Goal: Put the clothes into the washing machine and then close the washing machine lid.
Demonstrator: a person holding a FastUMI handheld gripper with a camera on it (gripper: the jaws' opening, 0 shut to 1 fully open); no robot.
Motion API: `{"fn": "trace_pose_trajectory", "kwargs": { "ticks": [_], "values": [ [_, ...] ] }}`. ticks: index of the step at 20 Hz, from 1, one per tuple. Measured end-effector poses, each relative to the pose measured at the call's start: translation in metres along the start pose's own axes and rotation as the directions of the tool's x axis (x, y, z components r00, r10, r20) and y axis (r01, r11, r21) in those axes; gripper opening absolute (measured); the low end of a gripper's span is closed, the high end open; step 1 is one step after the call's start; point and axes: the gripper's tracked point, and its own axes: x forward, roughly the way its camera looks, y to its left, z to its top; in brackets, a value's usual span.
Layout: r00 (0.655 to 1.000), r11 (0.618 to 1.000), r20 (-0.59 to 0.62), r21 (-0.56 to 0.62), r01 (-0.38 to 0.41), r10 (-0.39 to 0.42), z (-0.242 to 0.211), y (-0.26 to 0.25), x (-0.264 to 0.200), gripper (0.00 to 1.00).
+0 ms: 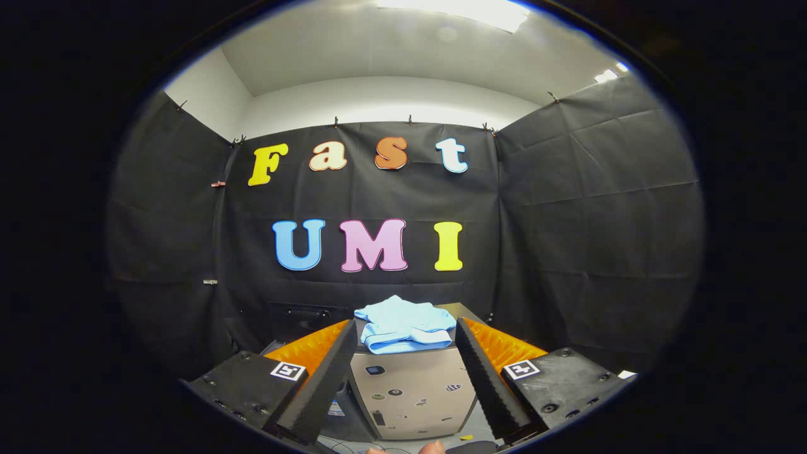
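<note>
Gripper (406, 331) wide open, holding nothing; folded blue clothes (405, 333) lower centre atop washing machine (413, 394), black cloth wall (567, 221) behind.

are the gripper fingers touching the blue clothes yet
Apart. The gripper view shows the open gripper short of the light blue clothes, which lie beyond its fingers on the grey box.

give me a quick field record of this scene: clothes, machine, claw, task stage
clothes: light blue garment, folded, lying on top of the washing machine
machine: silver-grey washing machine, seen between the fingers and below them
claw: claw open, fingers either side of the garment, not pressing on it
contact: none visible
backdrop: black cloth wall behind the machine
task stage: garment not yet grasped, not yet in the machine
lid: cannot tell
</note>
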Motion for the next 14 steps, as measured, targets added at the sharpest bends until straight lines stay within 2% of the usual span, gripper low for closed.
{"fn": "trace_pose_trajectory", "kwargs": {
  "ticks": [4, 14],
  "values": [
    [1.0, 1.0, -0.023, 0.007, 0.004, -0.004, -0.01, -0.005, 0.03, 0.98],
    [0.998, 1.0, -0.061, 0.0, 0.031, -0.031, -0.02, -0.011, 0.138, 1.0]
  ]
}}
